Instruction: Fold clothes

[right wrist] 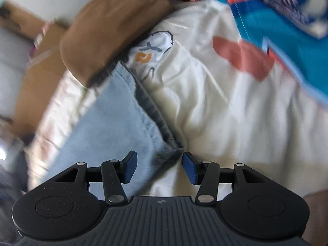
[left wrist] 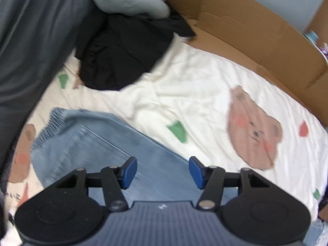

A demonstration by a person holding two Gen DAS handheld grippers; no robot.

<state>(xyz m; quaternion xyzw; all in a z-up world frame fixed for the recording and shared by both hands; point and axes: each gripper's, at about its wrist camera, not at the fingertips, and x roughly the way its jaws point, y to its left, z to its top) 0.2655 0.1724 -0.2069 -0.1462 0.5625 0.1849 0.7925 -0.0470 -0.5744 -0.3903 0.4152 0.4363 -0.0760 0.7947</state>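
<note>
While the jeans lie flat on the bed, both the left gripper and right gripper hover parted, empty; dark clothes remain heaped, unfolded.

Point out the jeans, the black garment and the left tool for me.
jeans (left wrist: 98, 143): left wrist view, on the flat denim near the frayed hem.
black garment (left wrist: 123, 51): left wrist view, middle of the crumpled pile.
left tool (left wrist: 163, 171): left wrist view, midway between the blue fingertips.
</note>
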